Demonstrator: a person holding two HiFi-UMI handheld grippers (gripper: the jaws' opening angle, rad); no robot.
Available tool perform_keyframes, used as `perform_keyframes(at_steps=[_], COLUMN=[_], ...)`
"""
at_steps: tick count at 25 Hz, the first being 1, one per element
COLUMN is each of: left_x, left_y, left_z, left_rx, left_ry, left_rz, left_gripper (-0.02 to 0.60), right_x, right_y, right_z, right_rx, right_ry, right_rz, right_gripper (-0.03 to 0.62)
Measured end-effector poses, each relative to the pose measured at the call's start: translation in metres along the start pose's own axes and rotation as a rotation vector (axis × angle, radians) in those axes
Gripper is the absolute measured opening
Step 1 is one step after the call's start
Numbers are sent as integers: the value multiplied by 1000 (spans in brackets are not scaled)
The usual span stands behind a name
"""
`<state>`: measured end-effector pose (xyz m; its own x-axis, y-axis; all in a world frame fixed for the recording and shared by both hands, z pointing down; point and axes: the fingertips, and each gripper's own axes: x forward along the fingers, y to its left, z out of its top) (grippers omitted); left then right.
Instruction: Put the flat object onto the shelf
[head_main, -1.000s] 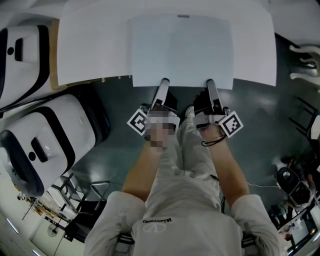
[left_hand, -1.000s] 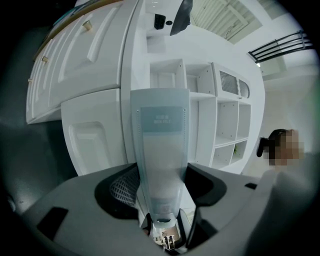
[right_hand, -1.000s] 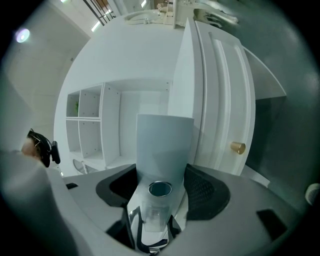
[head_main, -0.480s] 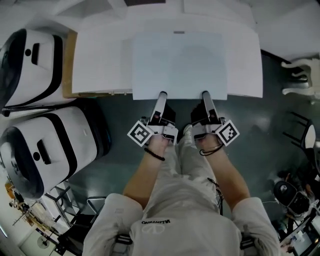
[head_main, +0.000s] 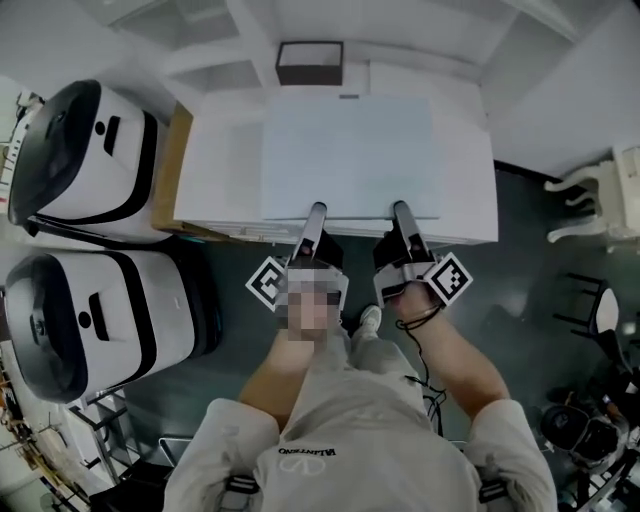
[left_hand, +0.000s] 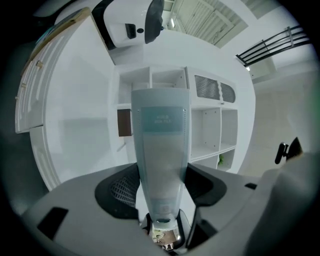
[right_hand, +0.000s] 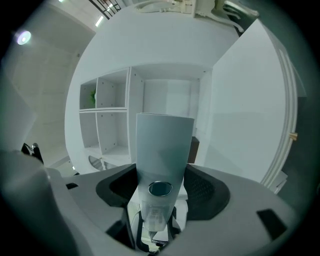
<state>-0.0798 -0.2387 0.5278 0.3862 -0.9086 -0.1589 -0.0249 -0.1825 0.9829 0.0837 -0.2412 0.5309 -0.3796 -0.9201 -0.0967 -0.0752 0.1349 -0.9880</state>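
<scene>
— White shelf (left_hand: 210, 127) dead ahead, and the board (head_main: 348, 155) hangs level over the counter (head_main: 225, 170). We're mid-carry, by my read.

— Left gripper (head_main: 317, 210) and right gripper (head_main: 400, 208) both have their fingers clamped on its near edge. Next comes pushing forward, lined up with an opening.

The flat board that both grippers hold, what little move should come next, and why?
Probably push it a little way forward, kept level. The left gripper and the right gripper both clamp the near edge of the flat board. It reaches out over the white top, and the open compartments of the shelf stand just ahead of it.
</scene>
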Motion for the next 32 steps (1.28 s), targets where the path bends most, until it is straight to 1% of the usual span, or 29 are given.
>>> perform_keyframes(at_steps=[7,10,15,21,25,29,32], left_x=[10,21,42,67,87,112,132], left_y=[-49,-76,-122,-177,-204,-234,-250], left_z=[10,15,31,51,64,75,83], left_rx=[-2,9,54,86,102,125,140], left_ry=[12,19,36,44,54,76,79], left_rz=[14,6,-8,-82,-100,-148,-167], left_gripper=[278,278,278,279,279,279,279], right_x=[12,23,43,71,91,110,126], right_y=[51,79,122,181,210,242,258], right_z=[4,11,18,26,34,43,53], right_rx=[-2,-15,-9,-52,-63,-76,-82], right_ry=[22,21,30,35,32,22,18], right_rz=[-3,21,63,136,150,190,202], right_gripper=[291,291,293,291,291,291,293])
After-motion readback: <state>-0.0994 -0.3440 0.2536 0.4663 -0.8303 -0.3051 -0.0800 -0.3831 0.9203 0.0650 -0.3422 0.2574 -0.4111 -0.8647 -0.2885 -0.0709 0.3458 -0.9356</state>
